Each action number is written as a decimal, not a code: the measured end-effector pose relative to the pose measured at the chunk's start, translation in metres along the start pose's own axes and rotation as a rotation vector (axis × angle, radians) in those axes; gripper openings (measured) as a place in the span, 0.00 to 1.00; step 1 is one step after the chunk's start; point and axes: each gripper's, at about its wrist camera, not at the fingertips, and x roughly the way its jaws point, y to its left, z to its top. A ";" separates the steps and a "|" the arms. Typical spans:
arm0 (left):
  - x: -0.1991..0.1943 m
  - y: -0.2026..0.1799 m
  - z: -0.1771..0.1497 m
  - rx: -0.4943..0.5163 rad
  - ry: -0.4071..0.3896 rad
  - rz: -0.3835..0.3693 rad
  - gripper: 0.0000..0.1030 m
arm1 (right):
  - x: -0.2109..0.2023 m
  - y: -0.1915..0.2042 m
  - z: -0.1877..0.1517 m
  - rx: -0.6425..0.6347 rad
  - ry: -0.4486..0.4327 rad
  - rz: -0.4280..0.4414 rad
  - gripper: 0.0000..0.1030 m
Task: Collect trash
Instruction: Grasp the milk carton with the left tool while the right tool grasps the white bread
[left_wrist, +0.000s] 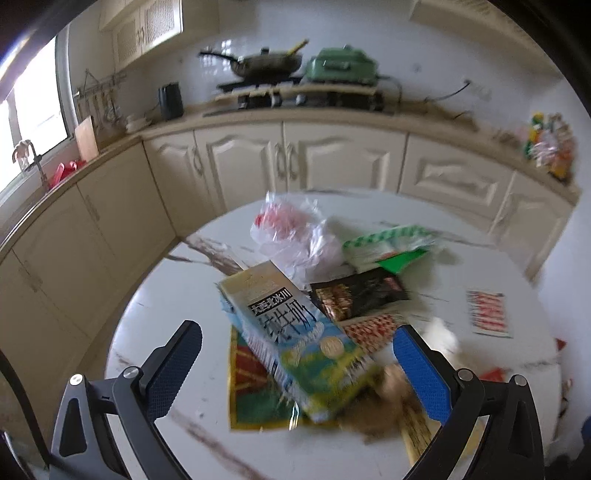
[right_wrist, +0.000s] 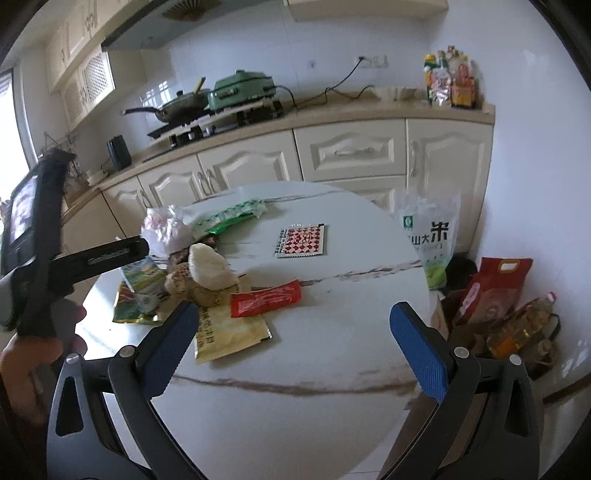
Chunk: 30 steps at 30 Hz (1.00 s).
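Trash is piled on a round white marble table (right_wrist: 332, 350). My left gripper (left_wrist: 297, 328) is open over the pile, with a blue, green and yellow carton (left_wrist: 295, 332) lying tilted between its fingers, motion-blurred. Around the carton are a clear plastic bag (left_wrist: 291, 229), a green-white wrapper (left_wrist: 388, 243), a black packet (left_wrist: 358, 295) and a yellow-green wrapper (left_wrist: 255, 387). My right gripper (right_wrist: 294, 308) is open and empty above the table's near side. Just beyond it lie a red sachet (right_wrist: 266, 297), a yellowish packet (right_wrist: 229, 332) and a white crumpled wad (right_wrist: 210, 269). A checkered packet (right_wrist: 301, 240) lies alone further back.
Cream kitchen cabinets (right_wrist: 351, 151) and a counter with a wok (right_wrist: 177, 105) and a green cooker (right_wrist: 243, 88) stand behind the table. On the floor to the right are a rice bag (right_wrist: 428, 240), a red bag (right_wrist: 491, 288) and an oil bottle (right_wrist: 517, 328). A hand (right_wrist: 29, 350) holds the left tool.
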 end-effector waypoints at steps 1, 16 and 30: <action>0.010 0.000 0.007 -0.003 0.021 0.014 0.99 | 0.006 0.001 0.001 -0.002 0.006 0.001 1.00; 0.051 0.053 0.075 -0.080 0.067 -0.182 0.46 | 0.101 0.052 0.022 -0.118 0.119 0.129 1.00; -0.029 0.141 0.000 -0.071 0.001 -0.373 0.43 | 0.160 0.064 0.031 -0.020 0.249 0.272 0.51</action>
